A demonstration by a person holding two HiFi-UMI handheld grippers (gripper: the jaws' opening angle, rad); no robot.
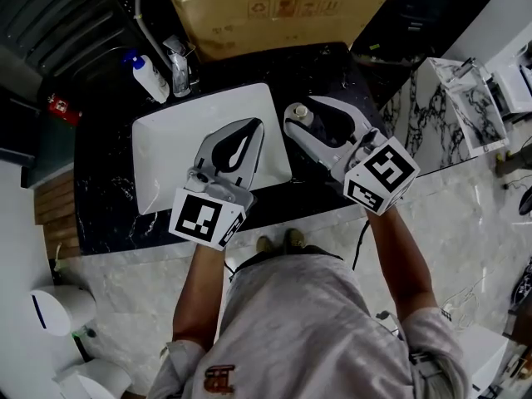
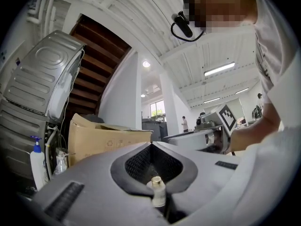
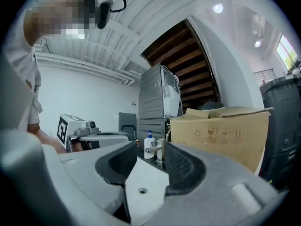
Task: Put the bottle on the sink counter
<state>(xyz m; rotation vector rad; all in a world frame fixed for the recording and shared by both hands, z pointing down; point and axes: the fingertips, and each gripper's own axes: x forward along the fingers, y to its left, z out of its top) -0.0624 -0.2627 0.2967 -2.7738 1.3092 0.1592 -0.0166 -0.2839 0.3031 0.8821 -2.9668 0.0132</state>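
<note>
A small pale gold-capped bottle (image 1: 301, 116) stands on the black surface (image 1: 108, 198), just right of the white rectangular sink (image 1: 166, 156). Beside it, the right tool (image 3: 150, 150) gapes halfway, empty. The left tool (image 1: 258, 124), over the sink, is pinched together.

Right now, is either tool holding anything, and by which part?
Nothing. The bottle stands free on the counter; left tool shut and empty, right tool open and empty.

The head view looks steeply down on the counter (image 1: 108, 181) and sink (image 1: 166, 131). Both gripper views sit low and close, facing the cardboard box (image 1: 274, 11) at the counter's back edge.
</note>
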